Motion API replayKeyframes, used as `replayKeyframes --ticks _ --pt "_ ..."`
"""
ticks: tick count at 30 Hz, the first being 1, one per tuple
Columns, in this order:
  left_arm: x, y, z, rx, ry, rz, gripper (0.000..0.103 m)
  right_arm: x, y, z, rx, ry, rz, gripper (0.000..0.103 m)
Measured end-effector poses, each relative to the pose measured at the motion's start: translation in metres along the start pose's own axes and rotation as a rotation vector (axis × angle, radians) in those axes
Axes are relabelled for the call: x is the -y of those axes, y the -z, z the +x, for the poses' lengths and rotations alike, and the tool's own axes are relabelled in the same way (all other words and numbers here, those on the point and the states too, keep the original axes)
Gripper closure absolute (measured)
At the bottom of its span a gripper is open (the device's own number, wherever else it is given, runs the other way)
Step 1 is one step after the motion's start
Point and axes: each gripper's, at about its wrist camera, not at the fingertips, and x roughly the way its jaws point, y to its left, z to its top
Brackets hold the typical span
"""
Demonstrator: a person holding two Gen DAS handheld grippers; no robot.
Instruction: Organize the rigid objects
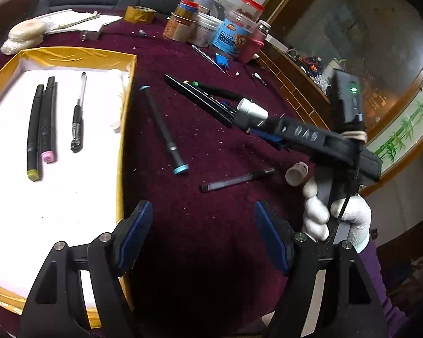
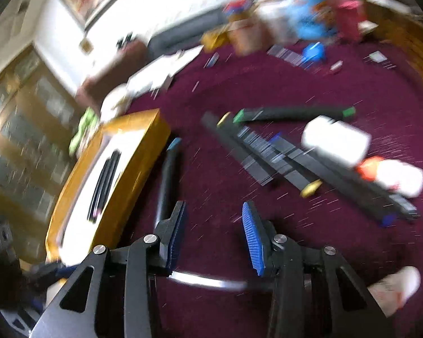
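In the left wrist view my left gripper (image 1: 201, 208) hangs open over the maroon cloth, nothing between its pads. Left of it a gold box (image 1: 127, 129) with a white lining holds three black markers (image 1: 46, 124) and a pen (image 1: 79, 112). A blue-capped marker (image 1: 163, 129) and a clear pen (image 1: 234, 180) lie loose on the cloth. Beyond them is a heap of black markers (image 1: 200, 98) beside a white cylinder (image 1: 253, 109). A gloved hand (image 1: 335, 217) holds the right gripper over that heap. The right wrist view is blurred: my right gripper (image 2: 214, 233) is open and empty, with the clear pen (image 2: 206, 280) below it.
Jars and tubs (image 1: 228, 33), a tape roll (image 1: 139, 14) and papers (image 1: 76, 21) crowd the table's far side. A wooden ledge (image 1: 296, 79) borders the right. A cork-like stub (image 1: 296, 173) lies near the gloved hand. Small white crumbs dot the cloth.
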Motion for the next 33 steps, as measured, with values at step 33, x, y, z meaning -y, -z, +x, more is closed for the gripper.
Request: replayKeyframes --ticks 33 --pt "0.028 -0.078 0.127 -0.068 -0.354 0.091 0.031 0.030 0.024 -0.002 0.182 0.016 0.150 0.055"
